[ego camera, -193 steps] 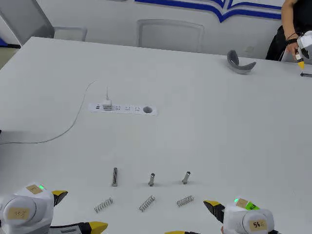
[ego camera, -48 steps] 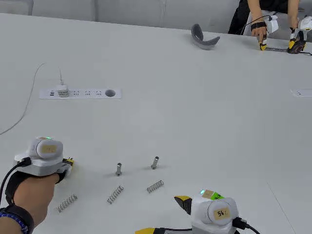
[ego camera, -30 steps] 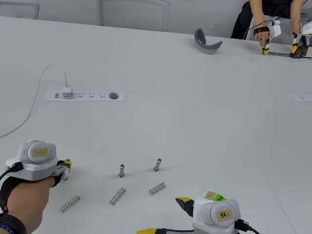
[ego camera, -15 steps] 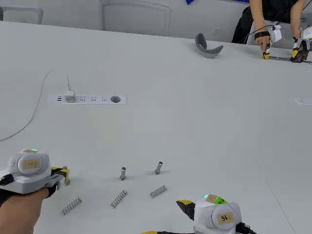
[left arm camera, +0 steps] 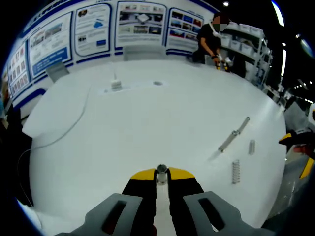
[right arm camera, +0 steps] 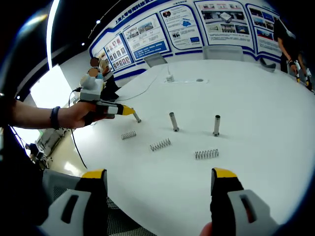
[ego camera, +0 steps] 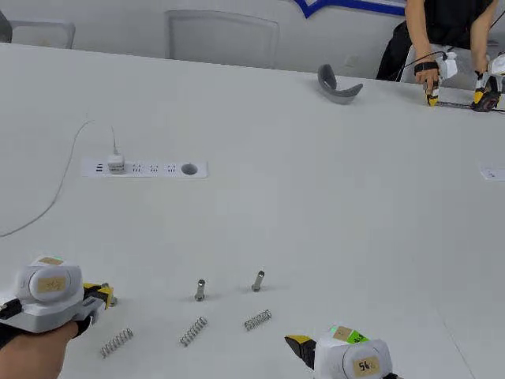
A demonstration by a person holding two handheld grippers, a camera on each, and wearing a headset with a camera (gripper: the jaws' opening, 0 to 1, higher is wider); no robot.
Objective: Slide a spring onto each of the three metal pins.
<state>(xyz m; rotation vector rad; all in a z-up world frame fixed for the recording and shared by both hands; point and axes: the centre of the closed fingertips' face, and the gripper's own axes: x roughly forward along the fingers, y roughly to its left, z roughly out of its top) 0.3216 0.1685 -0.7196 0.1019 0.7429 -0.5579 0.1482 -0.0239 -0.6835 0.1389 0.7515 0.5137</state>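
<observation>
Left gripper [ego camera: 104, 294] is pinched on the held pin [left arm camera: 161, 173], low over the table [ego camera: 316, 205] near its front edge, toward the left corner. The pin sticks out past the yellow tips and angles down at the tabletop; can't tell if it touches. The middle pin [ego camera: 200, 290] and right pin [ego camera: 258, 280] stand on end side by side, apart from each other, a bit back from the front edge. Three springs lie flat in a row between those pins and the front edge: left spring [ego camera: 116, 343], middle spring [ego camera: 193, 331], right spring [ego camera: 257, 320]. All are loose and clear of the pins. Right gripper [right arm camera: 157, 178] is at the front edge, right of the springs, jaws spread wide and not touching any part. A power strip [ego camera: 146, 168] sits mid-table toward the left edge. A grey curved piece [ego camera: 338, 85] lies near the far edge. Another person [ego camera: 442, 28] works at the far right corner.
</observation>
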